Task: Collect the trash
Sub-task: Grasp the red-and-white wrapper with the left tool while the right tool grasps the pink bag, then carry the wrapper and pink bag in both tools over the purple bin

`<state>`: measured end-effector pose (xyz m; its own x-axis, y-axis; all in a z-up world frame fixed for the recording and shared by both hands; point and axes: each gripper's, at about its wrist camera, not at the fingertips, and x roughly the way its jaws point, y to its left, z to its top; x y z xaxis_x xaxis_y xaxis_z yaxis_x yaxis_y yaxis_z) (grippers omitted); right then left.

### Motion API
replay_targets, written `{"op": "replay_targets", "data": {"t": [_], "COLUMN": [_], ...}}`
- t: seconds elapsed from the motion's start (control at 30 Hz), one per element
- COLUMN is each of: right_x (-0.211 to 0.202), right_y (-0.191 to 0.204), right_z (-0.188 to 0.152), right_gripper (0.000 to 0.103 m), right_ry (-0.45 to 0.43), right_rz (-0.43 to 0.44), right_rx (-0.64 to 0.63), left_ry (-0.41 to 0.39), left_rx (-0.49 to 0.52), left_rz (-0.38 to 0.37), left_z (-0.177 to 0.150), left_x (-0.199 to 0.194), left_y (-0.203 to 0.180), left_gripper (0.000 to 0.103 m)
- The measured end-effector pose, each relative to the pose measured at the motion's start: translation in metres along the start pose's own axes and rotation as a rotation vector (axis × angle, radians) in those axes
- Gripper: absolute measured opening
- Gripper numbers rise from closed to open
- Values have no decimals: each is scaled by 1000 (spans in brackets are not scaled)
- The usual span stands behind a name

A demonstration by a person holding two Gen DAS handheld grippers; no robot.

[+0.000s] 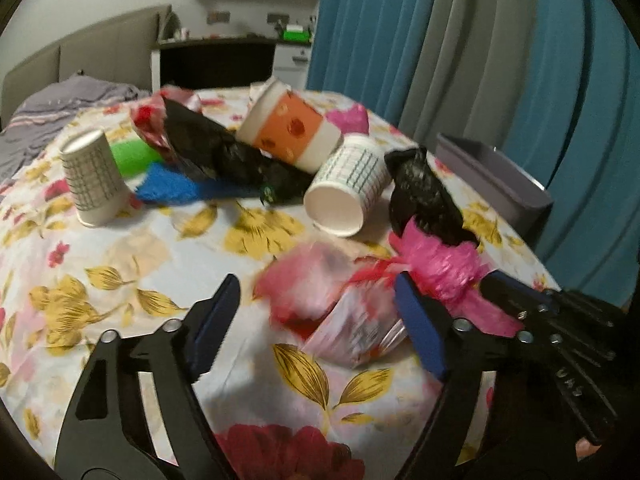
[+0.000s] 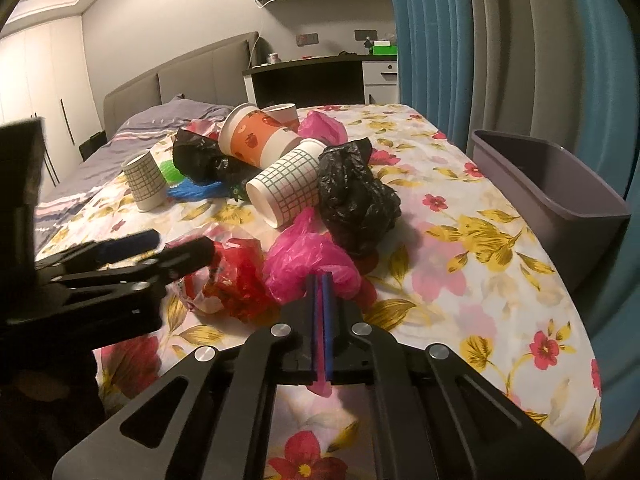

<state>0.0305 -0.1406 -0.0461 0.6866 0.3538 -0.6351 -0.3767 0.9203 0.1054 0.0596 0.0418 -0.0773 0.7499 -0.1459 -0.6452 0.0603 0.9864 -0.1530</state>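
Observation:
Trash lies on a floral tablecloth (image 2: 460, 280). My right gripper (image 2: 322, 280) is shut on a pink plastic bag (image 2: 304, 256), which also shows in the left wrist view (image 1: 444, 264). My left gripper (image 1: 316, 304) is open around a red and white wrapper (image 1: 336, 312), which also shows in the right wrist view (image 2: 236, 276); its jaws stand wide on either side of it. Beyond lie a black bag (image 2: 356, 200), a grid-patterned paper cup on its side (image 2: 284, 188), an orange cup (image 2: 256, 140), and an upturned grid cup (image 2: 145, 180).
A grey bin (image 2: 568, 196) stands at the table's right edge, by blue and grey curtains (image 2: 500, 40). Another black bag (image 1: 216, 148), green (image 1: 132, 156) and blue (image 1: 172, 186) items and a second pink bag (image 2: 324, 126) lie further back. A bed (image 2: 160, 120) is behind.

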Motion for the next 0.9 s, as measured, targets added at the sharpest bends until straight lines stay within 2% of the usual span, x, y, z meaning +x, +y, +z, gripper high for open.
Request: {"op": "replay_targets", "data": {"t": [0.03,0.1,0.13,0.4,0.53,0.6,0.63,0.67,0.77,0.9], "right_x": [0,-2,-2,-9,-11,-11,-10,-11,-2,18], "right_y": [0,-2,-2,-2,-5,-7,-7,-7,-4,-3], "right_z": [0,0,0,0,3,4,4,4,5,2], "right_gripper": [2,2,2,1,2,24,49,59,59,59], "right_ry": [-1,-5,-7,-20,-27,-24,-26,-34,-20,49], "right_rz": [0,1,1,2,-10,-5,-3,0,10,51], "right_rx": [1,3,3,0,16,34,38,44,38,69], "left_ry": [16,20,20,-22,-60,-81,-91,-101,-116,-130], "left_rx": [-2,-22,-29,-39,-36,-39,-40,-42,-54,-60], "left_rz": [-10,-51,-57,-65,-49,-37,-30,-23,-10,0], "left_z": [-1,-2,-2,-7,-4,-2,-2,-1,1,2], "left_x": [3,4,3,-9,-22,-28,-32,-35,-39,-43], "left_y": [0,2,3,7,10,13,15,17,22,25], "left_gripper": [70,57,55,25,22,22,22,22,22,22]}}
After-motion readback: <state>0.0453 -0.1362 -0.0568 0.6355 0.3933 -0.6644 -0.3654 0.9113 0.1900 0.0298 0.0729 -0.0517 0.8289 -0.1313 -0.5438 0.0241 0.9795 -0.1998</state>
